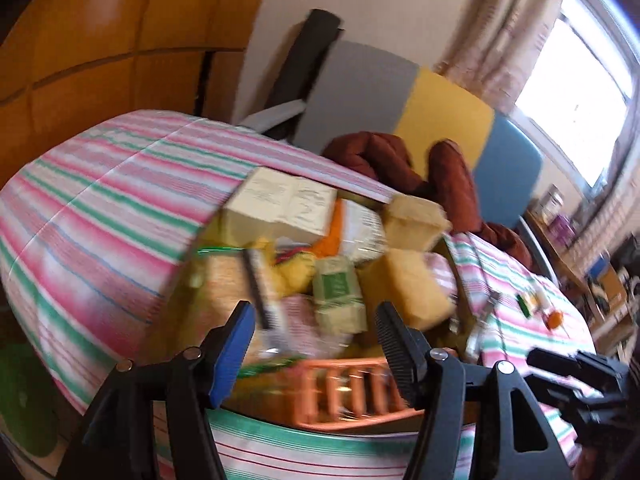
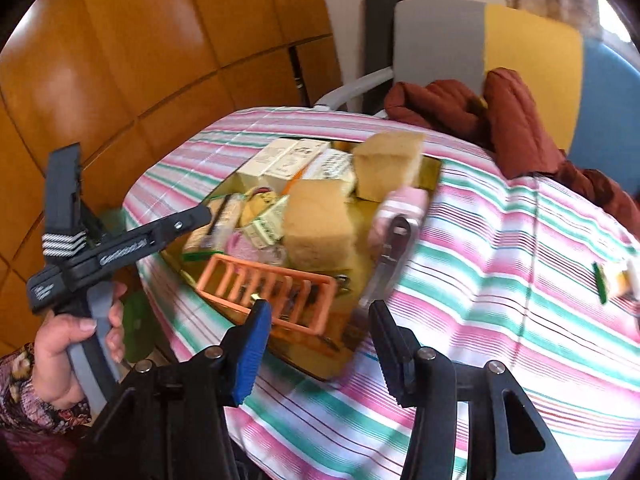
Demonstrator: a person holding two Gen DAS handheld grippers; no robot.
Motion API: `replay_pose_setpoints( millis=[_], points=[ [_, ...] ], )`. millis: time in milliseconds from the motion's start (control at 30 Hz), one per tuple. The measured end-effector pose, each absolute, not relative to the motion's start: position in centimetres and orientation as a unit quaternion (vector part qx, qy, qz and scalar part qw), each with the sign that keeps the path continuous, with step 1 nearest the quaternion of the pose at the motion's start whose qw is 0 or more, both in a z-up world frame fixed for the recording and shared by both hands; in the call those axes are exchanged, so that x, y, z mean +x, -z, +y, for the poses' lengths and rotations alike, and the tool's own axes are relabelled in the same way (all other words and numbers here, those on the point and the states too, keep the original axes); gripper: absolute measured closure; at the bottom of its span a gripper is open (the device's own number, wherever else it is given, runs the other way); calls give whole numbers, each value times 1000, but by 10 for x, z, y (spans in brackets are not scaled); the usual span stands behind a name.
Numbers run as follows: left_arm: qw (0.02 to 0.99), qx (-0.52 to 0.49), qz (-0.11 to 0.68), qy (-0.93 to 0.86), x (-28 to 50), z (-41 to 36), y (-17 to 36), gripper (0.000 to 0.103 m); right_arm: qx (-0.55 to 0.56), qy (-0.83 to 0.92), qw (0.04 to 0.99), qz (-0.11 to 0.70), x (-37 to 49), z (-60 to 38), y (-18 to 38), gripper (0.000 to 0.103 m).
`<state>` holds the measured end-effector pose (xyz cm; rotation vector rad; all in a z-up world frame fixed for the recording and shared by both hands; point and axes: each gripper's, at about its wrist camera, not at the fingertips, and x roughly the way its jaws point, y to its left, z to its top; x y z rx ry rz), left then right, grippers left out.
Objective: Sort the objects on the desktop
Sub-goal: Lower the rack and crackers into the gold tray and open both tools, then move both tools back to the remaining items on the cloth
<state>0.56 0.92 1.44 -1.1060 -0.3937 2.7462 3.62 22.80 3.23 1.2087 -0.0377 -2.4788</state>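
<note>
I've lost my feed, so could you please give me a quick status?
Left gripper and right gripper open, empty. Gold tray piled with boxes; orange rack nearest. Nothing in the way.

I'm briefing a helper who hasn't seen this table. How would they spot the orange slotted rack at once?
Start at the table with the pink, green and white striped cloth, then find the gold tray piled with boxes and sponges. The orange slotted rack lies at the tray's near edge, closest to the grippers. It is the only salmon-orange plastic piece there, an open frame of parallel bars, unlike the solid boxes and yellow sponge blocks behind it.
</note>
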Motion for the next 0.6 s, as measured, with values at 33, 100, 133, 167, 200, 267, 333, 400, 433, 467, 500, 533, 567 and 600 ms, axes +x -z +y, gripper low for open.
replay_pose_setpoints(
  millis=[33, 100, 133, 167, 200, 267, 333, 400, 433, 467, 500, 533, 567, 600],
  points=[
    [89, -368, -124, -917, 8, 17, -16, 40, 430, 884, 180, -19, 37, 235, -31, 51],
    [111, -363, -104, -919, 12, 34, -21, 40, 435, 885, 162, -36, 35, 249, -29, 51],
    [122, -362, -92, -920, 14, 43, -23, 40, 437, 885, 154, -45, 36, 256, -28, 51],
    [134, -361, -81, -919, 16, 52, -26, 40, 437, 886, 147, -57, 37, 266, -27, 51],
    [147, -360, -71, -919, 18, 60, -28, 40, 436, 886, 142, -65, 39, 272, -27, 51],
    [177, -364, -56, -913, 21, 78, -31, 40, 435, 888, 128, -73, 41, 285, -24, 51],
    [214, -371, -47, -902, 24, 97, -35, 40, 439, 888, 116, -74, 44, 298, -20, 51],
    [241, -371, -35, -896, 29, 113, -39, 40, 445, 887, 101, -75, 48, 312, -15, 50],
    [254, -373, -26, -892, 31, 123, -40, 40, 448, 886, 95, -76, 49, 319, -13, 49],
    [267, -374, -14, -888, 34, 134, -42, 40, 454, 883, 88, -75, 52, 327, -10, 49],
    [278, -374, -1, -885, 37, 143, -42, 40, 459, 882, 81, -73, 53, 334, -8, 49],
    [288, -372, 11, -882, 40, 154, -43, 40, 466, 879, 73, -69, 55, 341, -6, 49],
    [295, -373, 20, -879, 41, 165, -43, 40, 473, 876, 64, -63, 57, 351, -5, 49],
    [304, -375, 27, -875, 43, 175, -42, 40, 478, 875, 55, -57, 58, 359, -3, 49]
  ],
)
